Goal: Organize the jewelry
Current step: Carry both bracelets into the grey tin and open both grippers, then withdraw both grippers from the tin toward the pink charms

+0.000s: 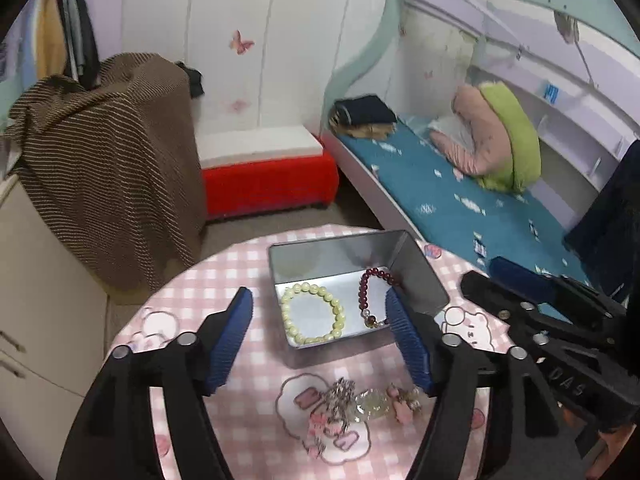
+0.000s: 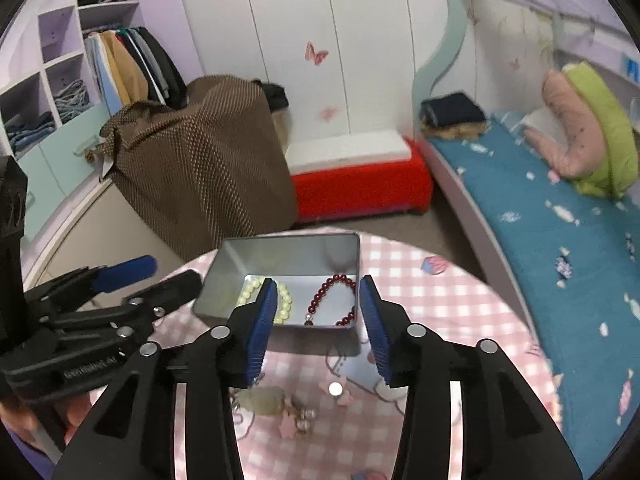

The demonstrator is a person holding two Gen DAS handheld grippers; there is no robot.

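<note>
Both grippers — left gripper [image 1: 320,320], right gripper [image 2: 318,316] — are hovering with jaws apart and empty; two bracelets [image 1: 312,312] are lying inside the tin [image 1: 416,272], charms [image 1: 352,404] resting on the surface [image 1: 248,420].

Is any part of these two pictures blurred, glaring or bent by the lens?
Left wrist view: bed edge curves from fisheye; charms on the cloth look soft. Right wrist view: charms are blurred, a bright glare spot sits near them; tin wall mirrors the beads.
</note>
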